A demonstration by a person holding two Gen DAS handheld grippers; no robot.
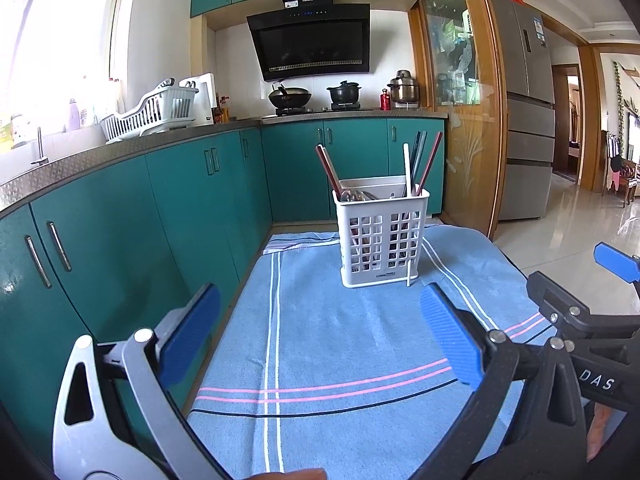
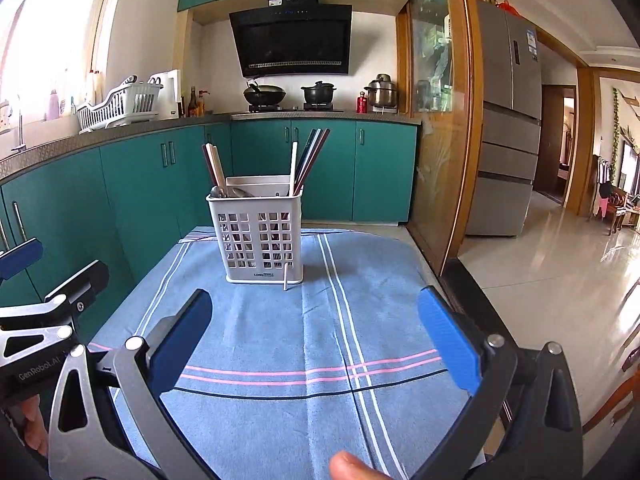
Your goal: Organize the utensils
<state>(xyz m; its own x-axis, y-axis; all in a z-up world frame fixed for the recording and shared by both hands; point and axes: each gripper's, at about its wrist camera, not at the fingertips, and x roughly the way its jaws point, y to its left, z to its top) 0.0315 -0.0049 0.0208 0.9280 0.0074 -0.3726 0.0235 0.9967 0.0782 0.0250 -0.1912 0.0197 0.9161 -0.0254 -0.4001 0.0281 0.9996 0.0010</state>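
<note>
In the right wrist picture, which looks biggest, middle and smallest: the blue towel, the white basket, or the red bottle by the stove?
1. Blue towel, biggest.
2. White basket.
3. Red bottle, smallest, though it stands far back, so it looks smaller than it is.

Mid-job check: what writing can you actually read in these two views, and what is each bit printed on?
"DAS": partial lettering on the right gripper body, seen in the left wrist view, cut off at the edge.
"GenRobot.AI": on the left gripper body, seen in the right wrist view.
"LONG...": label at the base of the white utensil basket; the rest is too small.
Range hood display and fridge stickers: too blurred to read.
</note>
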